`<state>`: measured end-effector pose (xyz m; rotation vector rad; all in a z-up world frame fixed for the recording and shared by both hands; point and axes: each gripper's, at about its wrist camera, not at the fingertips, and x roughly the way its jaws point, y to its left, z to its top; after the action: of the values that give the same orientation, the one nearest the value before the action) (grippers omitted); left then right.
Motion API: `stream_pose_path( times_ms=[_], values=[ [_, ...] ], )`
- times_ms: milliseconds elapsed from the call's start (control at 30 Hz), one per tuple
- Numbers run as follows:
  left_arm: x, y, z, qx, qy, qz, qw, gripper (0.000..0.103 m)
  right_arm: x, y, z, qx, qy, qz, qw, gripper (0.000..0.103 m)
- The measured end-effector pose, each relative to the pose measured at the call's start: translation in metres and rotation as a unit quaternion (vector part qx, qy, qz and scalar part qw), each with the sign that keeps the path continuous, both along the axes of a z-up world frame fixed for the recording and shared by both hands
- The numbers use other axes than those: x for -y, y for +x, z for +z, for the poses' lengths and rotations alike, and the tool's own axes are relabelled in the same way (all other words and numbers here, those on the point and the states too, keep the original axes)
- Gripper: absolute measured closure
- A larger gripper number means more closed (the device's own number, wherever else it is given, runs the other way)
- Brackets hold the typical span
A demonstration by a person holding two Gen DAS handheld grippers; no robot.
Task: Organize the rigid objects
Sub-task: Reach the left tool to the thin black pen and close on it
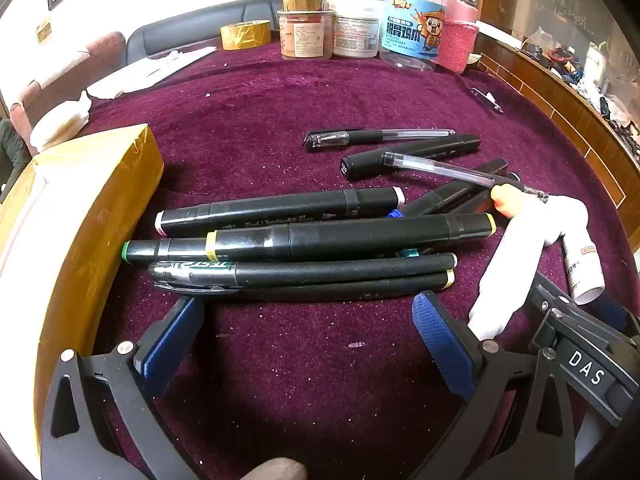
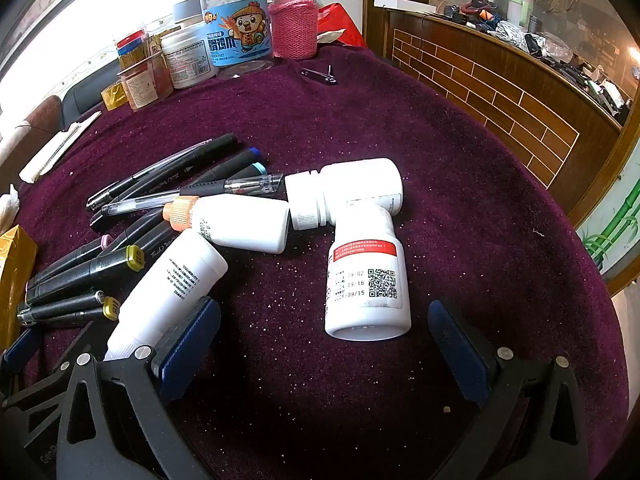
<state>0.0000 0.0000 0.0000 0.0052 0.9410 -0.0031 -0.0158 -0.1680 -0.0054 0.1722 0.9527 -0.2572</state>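
Desk [image 1: 320, 92] under a purple velvet cloth fills both views, largest of all. At the left edge of the left wrist view lies a yellow-taped box [image 1: 80, 216], and just right of it, across the middle of the frame, a heap of black markers [image 1: 312, 240] lies lengthwise, with two clear pens [image 1: 380, 136] further up.

The left claw [image 1: 308, 340] stands wide open at the bottom of that frame and grips nothing; the nearest markers lie just above its blue pads [image 1: 440, 344], not between them.

In the right wrist view four white bottles lie on their sides at centre. The QR-label bottle [image 2: 368, 280] lies just above the gap of the right claw [image 2: 324, 348], its base toward the camera, apart from both pads. The plain white bottle [image 2: 172, 284] lies at lower left, beside the left-hand pad [image 2: 188, 344]. The orange-capped bottle [image 2: 236, 220] and the squat bottle [image 2: 352, 188] lie higher, near centre. The right claw is fully spread and empty.

Jars [image 2: 236, 36] cluster at the upper left; a nail clipper [image 2: 320, 76] lies right of them.
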Motion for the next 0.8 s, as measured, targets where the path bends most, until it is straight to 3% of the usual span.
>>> stream_pose_path(
  times_ms=[300, 433, 533, 633, 800],
  values=[
    [0.0, 0.0, 0.0, -0.002, 0.0, 0.001, 1.0, 0.0, 0.002, 0.005, 0.001, 0.0, 0.0, 0.0, 1.0, 0.001],
    [-0.002, 0.001, 0.001, -0.042, 0.002, -0.033, 0.9986, 0.0, 0.003, 0.008, 0.001, -0.001, 0.0, 0.0, 1.0, 0.001],
    [-0.005, -0.015, 0.001, -0.065, 0.003, -0.055, 0.9964, 0.0, 0.003, 0.009, 0.002, -0.001, 0.0, 0.0, 1.0, 0.001],
    [-0.006, -0.035, 0.001, -0.051, 0.004, -0.059, 0.9969, 0.0, 0.004, 0.011, 0.002, 0.0, 0.001, 0.001, 1.0, 0.001],
    [-0.006, -0.045, 0.001, -0.046, 0.006, -0.047, 0.9978, 0.0, 0.015, 0.006, 0.005, -0.017, 0.035, 0.063, 0.997, 0.001]
  ],
)
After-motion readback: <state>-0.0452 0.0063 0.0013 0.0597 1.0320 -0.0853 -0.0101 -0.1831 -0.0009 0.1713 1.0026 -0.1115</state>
